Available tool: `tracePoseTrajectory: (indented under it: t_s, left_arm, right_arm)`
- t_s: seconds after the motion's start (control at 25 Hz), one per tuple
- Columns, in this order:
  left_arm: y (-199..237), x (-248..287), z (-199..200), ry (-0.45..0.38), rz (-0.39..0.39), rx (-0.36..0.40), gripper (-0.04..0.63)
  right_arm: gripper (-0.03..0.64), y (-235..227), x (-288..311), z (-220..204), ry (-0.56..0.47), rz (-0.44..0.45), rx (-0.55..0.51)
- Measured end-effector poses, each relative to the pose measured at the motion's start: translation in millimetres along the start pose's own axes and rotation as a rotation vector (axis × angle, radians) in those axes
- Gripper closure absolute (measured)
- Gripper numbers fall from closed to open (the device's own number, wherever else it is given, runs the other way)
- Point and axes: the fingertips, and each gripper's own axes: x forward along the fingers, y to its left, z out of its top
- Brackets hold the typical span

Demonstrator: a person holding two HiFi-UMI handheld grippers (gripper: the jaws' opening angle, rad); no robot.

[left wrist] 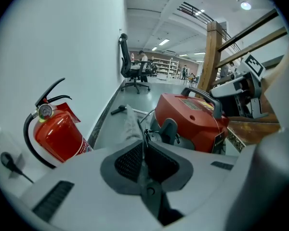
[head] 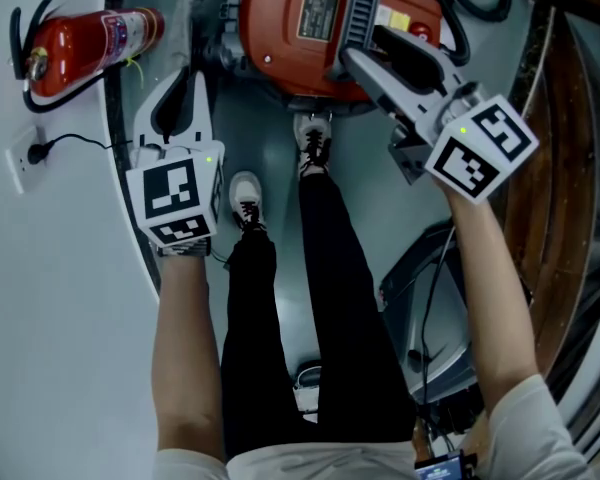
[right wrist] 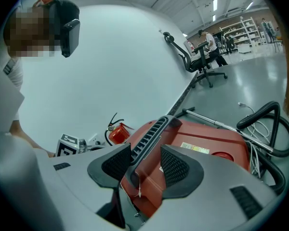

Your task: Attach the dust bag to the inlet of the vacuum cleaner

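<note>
**Item 1, vacuum cleaner** (head: 280,28): red canister with a grey ribbed handle (right wrist: 147,138) along its top. It stands on the grey floor just ahead of the person's shoes (head: 245,196) and near the white wall.

**Item 2, right gripper** (right wrist: 144,160): it lies over the top of the canister. Its pads (right wrist: 176,167) are spread and straddle the handle. The handle sits against the left-hand pad, while a gap showing red body remains at the other (not a firm clamp, as far as the right gripper view shows).

**Item 3, left gripper** (left wrist: 143,146): it is held apart from the canister, on the wall side. Its pads (left wrist: 130,162) are pressed together into a single seam. A pale grey strip (left wrist: 130,124) rises from the tip of that seam; whether it is pinched or merely behind cannot be told.

**Item 4, fire extinguisher** (head: 85,40): red, against the wall, to the left of the canister.

**Item 5, wall socket** (head: 25,156): it has a black plug and cord in it, beside the extinguisher.

**Item 6, black hose** (right wrist: 269,124): looped on the floor beyond the canister, near a metal wand (right wrist: 216,121).
</note>
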Motion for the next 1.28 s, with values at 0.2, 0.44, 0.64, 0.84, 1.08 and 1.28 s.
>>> tracePoseTrajectory:
  t_s: [0.2,0.44,0.64,0.84,1.08,1.28]
  left_arm:
    - [13.5,-3.7,1.0,-0.024,-0.039,-0.144,0.58]
    - [10.2,-5.0,3.8,-0.063,-0.167,-0.189,0.586]
    - [7.3,-5.5,4.2,-0.071,-0.201,-0.206,0.589]
    - [5.8,-5.2,4.7,-0.068,-0.22,-0.207,0.588]
    - [4.0,-5.5,5.5,-0.065,-0.233,-0.212,0.588]
    - [2.9,-5.3,5.9,-0.061,-0.241,-0.2,0.588]
  right_arm:
    - [0.414,0.6,-0.1,0.3,-0.001,0.0,-0.001]
    - [0.413,-0.6,-1.8,-1.9,-0.012,-0.002,0.008]
    - [0.414,0.6,-0.5,0.5,-0.005,-0.004,-0.008]
    - [0.414,-0.2,-0.7,-0.8,-0.011,-0.005,0.001]
    - [0.414,0.0,-1.1,-0.6,-0.013,-0.007,0.001]
    - [0.414,0.6,-0.3,0.8,-0.009,-0.009,-0.011]
